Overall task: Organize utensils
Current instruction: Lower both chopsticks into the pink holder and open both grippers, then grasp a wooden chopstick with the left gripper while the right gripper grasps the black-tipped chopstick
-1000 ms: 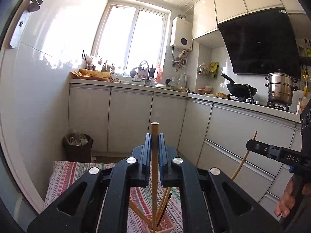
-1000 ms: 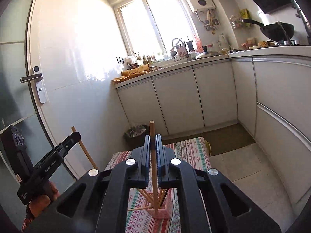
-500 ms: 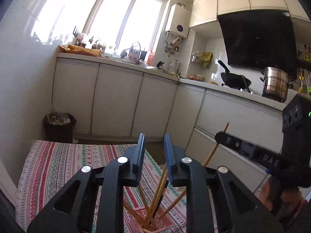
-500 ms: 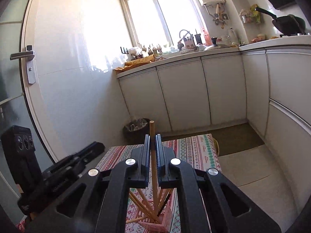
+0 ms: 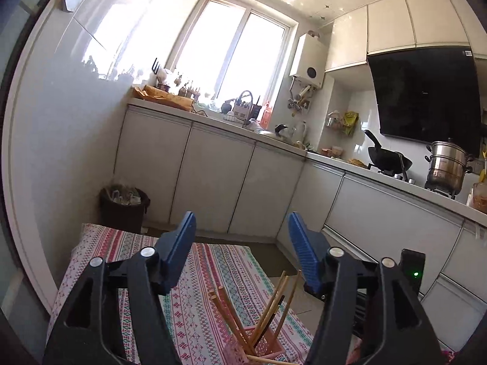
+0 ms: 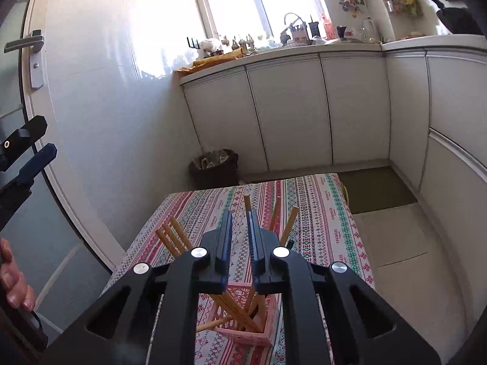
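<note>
A pink slotted holder [image 6: 243,325] stands on the patterned tablecloth [image 6: 319,219] with several wooden chopsticks [image 6: 173,237] leaning in it. The holder also shows in the left wrist view [image 5: 252,346], below the gripper, with its chopsticks [image 5: 274,304]. My left gripper [image 5: 242,222] is wide open and empty above the holder. My right gripper [image 6: 240,216] is just above the holder, jaws parted a little, with one chopstick [image 6: 247,203] standing at its right jaw, not clamped. The left gripper's fingers [image 6: 36,158] show at the left edge of the right wrist view.
A small table with the striped cloth [image 5: 127,249] stands by a white wall and door [image 6: 33,60]. A dark waste bin [image 6: 214,167] sits behind it. White cabinets [image 6: 289,115] and a counter with a wok [image 5: 386,159] and steel pot [image 5: 446,167] run beyond.
Both grippers were shut on a chopstick each. The left let go first and has opened wide and risen. The right lowered to the holder and has parted its jaws.
</note>
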The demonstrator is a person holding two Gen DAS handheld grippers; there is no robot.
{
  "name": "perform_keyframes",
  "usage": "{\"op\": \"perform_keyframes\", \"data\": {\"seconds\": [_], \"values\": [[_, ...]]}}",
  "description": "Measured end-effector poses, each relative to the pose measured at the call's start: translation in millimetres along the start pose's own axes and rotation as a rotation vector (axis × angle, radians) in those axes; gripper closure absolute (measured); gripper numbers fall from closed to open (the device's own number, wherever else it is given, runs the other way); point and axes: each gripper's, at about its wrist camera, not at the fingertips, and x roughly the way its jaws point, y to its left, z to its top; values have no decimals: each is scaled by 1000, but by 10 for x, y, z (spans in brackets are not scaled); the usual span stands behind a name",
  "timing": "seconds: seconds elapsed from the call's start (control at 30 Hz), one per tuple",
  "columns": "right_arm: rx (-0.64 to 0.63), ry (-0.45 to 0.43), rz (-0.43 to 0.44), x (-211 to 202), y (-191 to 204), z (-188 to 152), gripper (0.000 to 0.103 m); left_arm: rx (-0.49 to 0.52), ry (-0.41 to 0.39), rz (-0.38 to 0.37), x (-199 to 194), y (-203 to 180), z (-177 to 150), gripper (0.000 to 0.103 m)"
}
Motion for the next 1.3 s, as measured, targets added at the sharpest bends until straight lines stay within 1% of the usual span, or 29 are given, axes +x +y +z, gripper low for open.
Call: {"op": "perform_keyframes", "data": {"seconds": [0.03,0.07,0.1,0.17,0.2,0.23,0.27,0.3,0.33,0.4,0.47,0.57,0.67,0.77,0.83,0.9,0.93,0.97,1.03,1.1,1.17,1.23,1.3], "values": [[14,-25,0,-81,4,33,57,-3,-5,5,-19,7,6,33],[29,-58,-1,-173,3,67,47,-9,-7,7,-43,12,11,28],[44,-98,-1,-286,2,104,45,-15,-10,11,-66,17,19,26],[62,-159,-12,-488,11,193,33,-17,-17,17,-124,11,29,21],[71,-185,-17,-581,15,223,30,-16,-19,18,-153,1,36,20],[81,-210,-20,-682,13,239,26,-16,-23,20,-185,-10,41,17],[89,-229,-25,-772,10,249,23,-18,-30,23,-219,-21,46,11],[96,-246,-36,-865,12,242,21,-23,-39,26,-263,-36,45,8],[101,-261,-46,-943,8,230,18,-27,-46,27,-301,-54,45,7],[103,-299,-80,-1115,10,171,14,-24,-46,23,-365,-111,42,7],[99,-338,-122,-1280,15,84,7,-18,-38,29,-418,-167,31,7],[74,-380,-185,-1465,12,-76,7,-21,-7,37,-466,-240,-36,7],[3,-379,-271,-1536,15,-253,7,-11,74,58,-463,-281,-206,7],[-57,-326,-319,-1532,-8,-434,7,15,174,78,-445,-338,-454,7],[-93,-276,-321,-1507,-29,-563,7,42,242,94,-416,-389,-634,7],[-92,-174,-285,-1435,-95,-659,7,61,317,80,-389,-432,-832,7],[-80,-85,-265,-1358,-161,-699,7,70,360,64,-378,-454,-949,7],[-64,-18,-252,-1299,-221,-752,7,78,413,41,-345,-490,-1068,7],[-5,76,-263,-1198,-379,-844,7,71,537,4,-247,-552,-1311,7],[94,153,-263,-1110,-608,-921,7,57,651,4,-148,-595,-1559,7],[209,241,-277,-1013,-864,-1022,7,70,812,-6,-6,-681,-1836,7],[299,312,-292,-945,-1077,-1127,7,109,931,38,138,-776,-2071,7],[353,377,-296,-884,-1209,-1224,7,150,1002,63,252,-864,-2264,7]]}}
